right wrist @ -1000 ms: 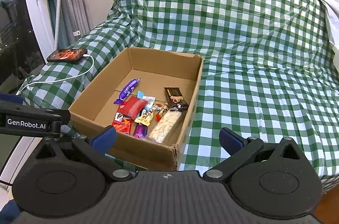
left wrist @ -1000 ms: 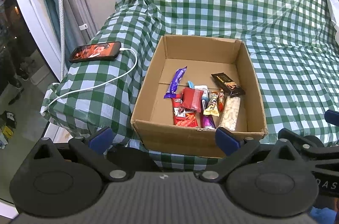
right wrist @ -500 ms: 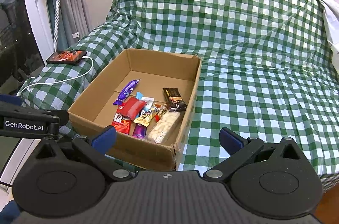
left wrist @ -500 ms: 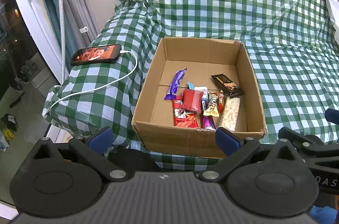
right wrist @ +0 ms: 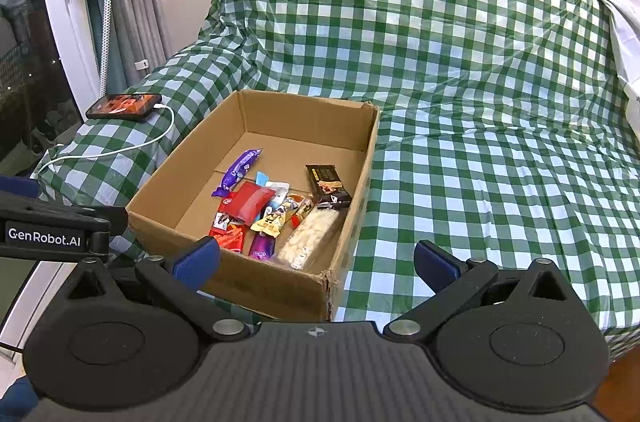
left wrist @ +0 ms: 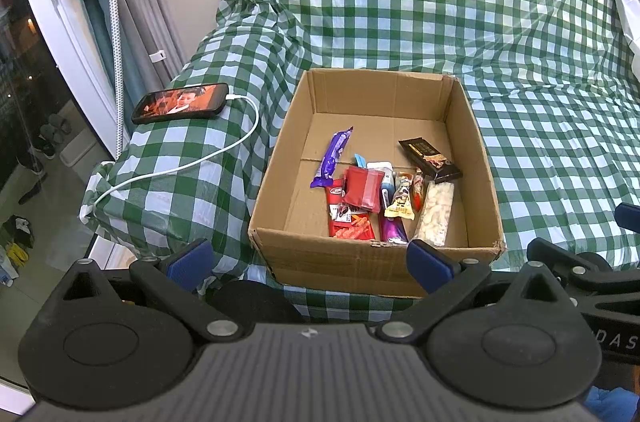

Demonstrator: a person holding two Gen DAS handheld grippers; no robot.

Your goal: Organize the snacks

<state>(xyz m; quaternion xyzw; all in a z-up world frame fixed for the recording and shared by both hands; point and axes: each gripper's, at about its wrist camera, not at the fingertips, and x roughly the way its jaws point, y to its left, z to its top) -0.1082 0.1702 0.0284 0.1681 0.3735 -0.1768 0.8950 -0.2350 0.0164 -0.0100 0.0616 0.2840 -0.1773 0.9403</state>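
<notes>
Both tongs, left (left wrist: 308, 258) and right (right wrist: 316, 258), gape wide, holding nothing.

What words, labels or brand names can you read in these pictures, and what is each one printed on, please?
"GenRobot.AI": on the left gripper, seen from the right wrist camera.
"DAS": cut-off letters on the right gripper, at the left wrist picture's edge.
Print on the snacks in the cardboard box: too small to read.

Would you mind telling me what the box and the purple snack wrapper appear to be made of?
The box looks like matte brown corrugated cardboard: creased floor, frayed torn corner. The purple snack wrapper appears to be glossy plastic or foil film, judging by its sheen and crimped ends.
</notes>
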